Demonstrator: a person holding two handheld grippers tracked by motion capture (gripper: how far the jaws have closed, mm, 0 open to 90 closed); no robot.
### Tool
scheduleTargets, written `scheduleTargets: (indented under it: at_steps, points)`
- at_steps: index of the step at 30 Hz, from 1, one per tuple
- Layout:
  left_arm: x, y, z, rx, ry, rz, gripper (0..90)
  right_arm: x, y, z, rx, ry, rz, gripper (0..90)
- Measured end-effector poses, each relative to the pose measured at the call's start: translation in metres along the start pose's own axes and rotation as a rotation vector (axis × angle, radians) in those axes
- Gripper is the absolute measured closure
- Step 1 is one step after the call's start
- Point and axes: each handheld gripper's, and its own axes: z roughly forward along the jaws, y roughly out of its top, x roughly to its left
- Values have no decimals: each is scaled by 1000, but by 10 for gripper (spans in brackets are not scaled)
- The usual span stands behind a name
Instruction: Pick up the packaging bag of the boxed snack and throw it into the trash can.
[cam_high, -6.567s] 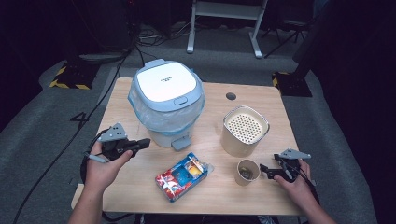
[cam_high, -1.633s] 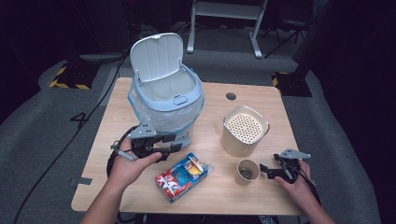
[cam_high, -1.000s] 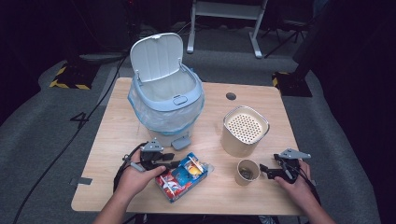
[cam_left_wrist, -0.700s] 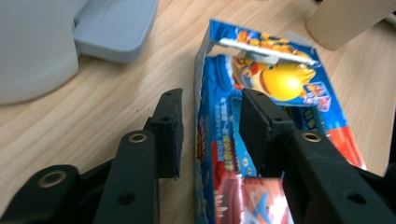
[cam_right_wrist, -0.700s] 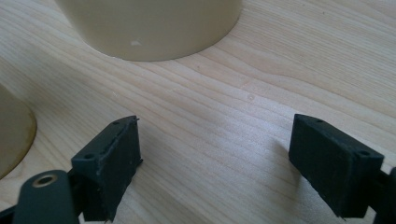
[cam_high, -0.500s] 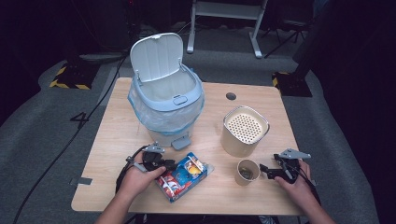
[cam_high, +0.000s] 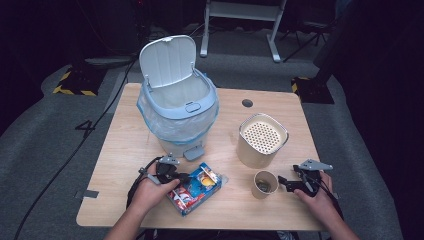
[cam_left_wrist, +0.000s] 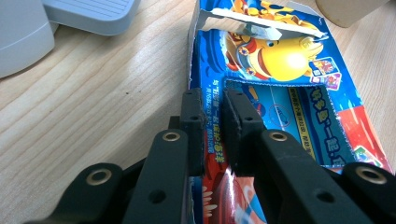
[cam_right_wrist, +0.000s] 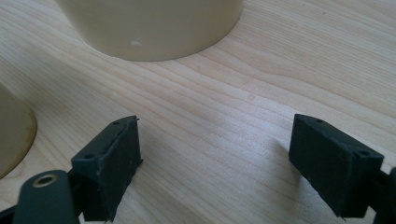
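Note:
A colourful snack box (cam_high: 200, 186) lies flat on the wooden table (cam_high: 125, 150), in front of the bin. My left gripper (cam_high: 181, 177) reaches it from the left. In the left gripper view the gripper (cam_left_wrist: 212, 100) has just been closing, and its pads pinch the box's (cam_left_wrist: 280, 88) left side edge, whose torn flap stands open at the far end. My right gripper (cam_high: 283, 181) rests near the table's front right, open, just right of a small paper cup (cam_high: 264, 184). Bare wood lies between the right gripper's (cam_right_wrist: 215, 144) black pads.
A pale blue bin (cam_high: 177, 112) with a plastic liner stands at the back left with its lid up, and its foot pedal (cam_left_wrist: 88, 14) lies close to the box. A beige canister (cam_high: 262, 140) with a perforated top stands behind the cup. A cable hole (cam_high: 247, 103) sits farther back.
The left gripper came down from the bin's front to the snack box and narrowed its jaws on the box's left edge. The bin lid, shut earlier, stands up. The right hand stayed put.

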Motion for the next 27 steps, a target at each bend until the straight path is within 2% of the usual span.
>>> scheduleTargets:
  at_steps: [5, 8, 10, 17, 19, 22, 27]
  points:
    - [0, 0, -2, -3, 0, 5, 796, 0, 0, 0, 0, -1, 0, 166]
    - [-2, 0, -5, -22, -1, 15, 822, 0, 0, 0, 0, 0, 0, 166]
    - [-3, 2, -10, -53, -10, 11, 854, 0, 0, 0, 0, 0, 0, 166]
    - [-4, 3, -13, -80, -24, 7, 856, 0, 0, 0, 0, -1, 0, 166]
    - [-5, 4, -13, -84, -24, 16, 857, 0, 0, 0, 0, 0, 0, 166]
    - [-5, 4, -14, -86, -32, 18, 867, 0, 0, 0, 0, -1, 0, 166]
    - [-9, 5, -21, -125, -67, 18, 897, 0, 0, 0, 0, 0, 0, 166]
